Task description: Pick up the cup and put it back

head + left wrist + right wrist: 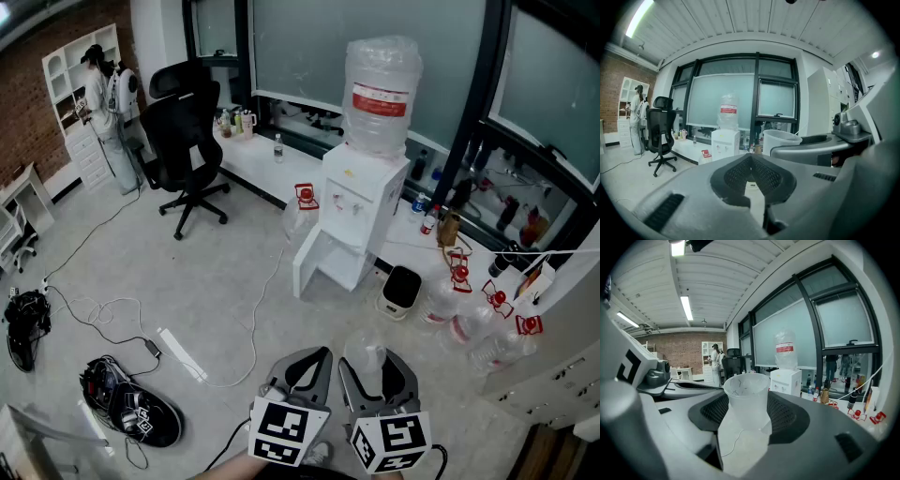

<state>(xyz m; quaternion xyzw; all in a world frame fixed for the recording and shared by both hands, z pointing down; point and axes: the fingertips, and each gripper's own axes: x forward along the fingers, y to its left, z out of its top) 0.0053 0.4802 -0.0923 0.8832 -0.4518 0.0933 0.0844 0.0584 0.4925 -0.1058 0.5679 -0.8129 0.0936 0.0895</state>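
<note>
A translucent plastic cup (366,359) is held upright above the floor, between the jaws of my right gripper (375,372). In the right gripper view the cup (747,397) fills the gap of the gripper (749,414), with both ribbed pads against its sides. My left gripper (315,362) hangs just left of it, shut and empty; in its own view the gripper (751,160) has its pads meeting at the tip. The cup (781,140) and the right gripper show at that view's right.
A white water dispenser (360,211) with a big bottle (382,92) stands ahead by the window. A black office chair (188,131) and a person (105,111) are at the far left. Cables and a black bag (131,412) lie on the floor at left; empty jugs (469,319) at right.
</note>
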